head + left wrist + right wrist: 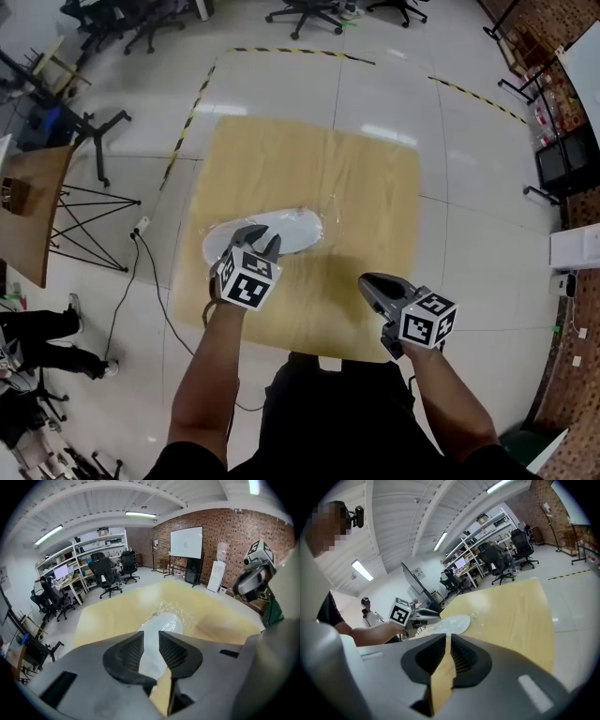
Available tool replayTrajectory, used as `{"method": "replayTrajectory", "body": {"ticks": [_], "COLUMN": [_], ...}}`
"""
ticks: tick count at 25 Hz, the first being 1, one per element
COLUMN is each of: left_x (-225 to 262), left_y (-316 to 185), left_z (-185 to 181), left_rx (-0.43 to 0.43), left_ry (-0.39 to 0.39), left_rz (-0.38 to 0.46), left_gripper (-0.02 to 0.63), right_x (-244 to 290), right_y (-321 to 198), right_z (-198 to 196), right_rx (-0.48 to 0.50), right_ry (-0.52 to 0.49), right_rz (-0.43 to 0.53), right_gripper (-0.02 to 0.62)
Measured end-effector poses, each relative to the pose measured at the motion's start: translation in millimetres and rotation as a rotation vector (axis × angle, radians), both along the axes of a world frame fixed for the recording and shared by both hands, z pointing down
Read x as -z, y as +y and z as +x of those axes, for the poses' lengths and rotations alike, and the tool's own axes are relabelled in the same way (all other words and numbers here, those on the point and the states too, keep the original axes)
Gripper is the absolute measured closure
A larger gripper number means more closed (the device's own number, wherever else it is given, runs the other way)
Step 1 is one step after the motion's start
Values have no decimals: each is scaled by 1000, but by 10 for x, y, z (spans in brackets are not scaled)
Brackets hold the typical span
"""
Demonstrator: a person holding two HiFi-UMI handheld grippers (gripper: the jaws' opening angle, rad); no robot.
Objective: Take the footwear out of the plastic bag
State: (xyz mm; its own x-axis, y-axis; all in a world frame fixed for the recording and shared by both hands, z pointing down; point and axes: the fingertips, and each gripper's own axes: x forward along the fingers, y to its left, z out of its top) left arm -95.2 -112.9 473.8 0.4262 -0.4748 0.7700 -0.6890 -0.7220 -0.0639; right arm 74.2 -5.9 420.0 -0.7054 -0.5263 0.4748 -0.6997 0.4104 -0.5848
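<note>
Grey left gripper (261,240), right gripper (368,281); black ribbed jaws; marker cubes (248,278); black sleeves (187,461).

The left gripper (151,641) hangs over the worktop (108,618), fingers (127,657) apart and empty. Beyond them lies white footwear (159,627) in a clear bag (180,613). The right gripper (251,581) shows at right.

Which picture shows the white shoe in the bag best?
The head view: the white shoe shows nearly whole from above. The left gripper view hides its near end behind the jaws; the right gripper view shows it small, edge-on.
</note>
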Motion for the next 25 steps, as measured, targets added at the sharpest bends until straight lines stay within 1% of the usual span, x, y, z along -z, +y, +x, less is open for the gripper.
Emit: {"method": "replayTrajectory", "body": {"ticks": [2,4,7,9,11,12,13,14,15,16,18,20,23,25], "left_x": [-57,-137,-202,-205,-236,-256,-277,-301,-323,-342,-362,-365,-371,-370], "left_y": [21,51,50,23,19,25,38,53,63,66,53,46,70,64], "left_z": [24,26,-35,-56,-50,-46,-44,-44,-46,-49,-57,-65,-70,-83], "left_rx": [9,27,98,139,157,162,165,167,168,168,169,165,153,151], "left_ry": [-4,-9,12,30,32,28,24,19,16,17,30,39,41,47], "left_rz": [-2,-23,-50,-48,-40,-35,-32,-31,-31,-31,-29,-26,-31,-34], "left_gripper": [503,505,511,518,525,528,534,534,537,540,541,541,541,541], "right_x": [-148,-303,-518,-646,-762,-817,-868,-905,-916,-900,-837,-801,-832,-833], "right_y": [-184,-370,-680,-834,-895,-907,-913,-917,-920,-918,-904,-892,-876,-888], "right_z": [-83,-227,-479,-605,-702,-735,-745,-734,-718,-706,-679,-605,-432,-347], "right_rx": [11,37,70,79,106,121,127,128,128,135,150,139,110,115], "right_ry": [-39,-87,-125,-104,-54,-23,11,35,38,17,-60,-118,-116,-106], "right_rz": [-18,-48,-104,-136,-155,-157,-153,-143,-130,-120,-115,-123,-132,-128], "right_gripper": [528,482,407,383,374,377,413,487,586,594,592,592,592,592]}}
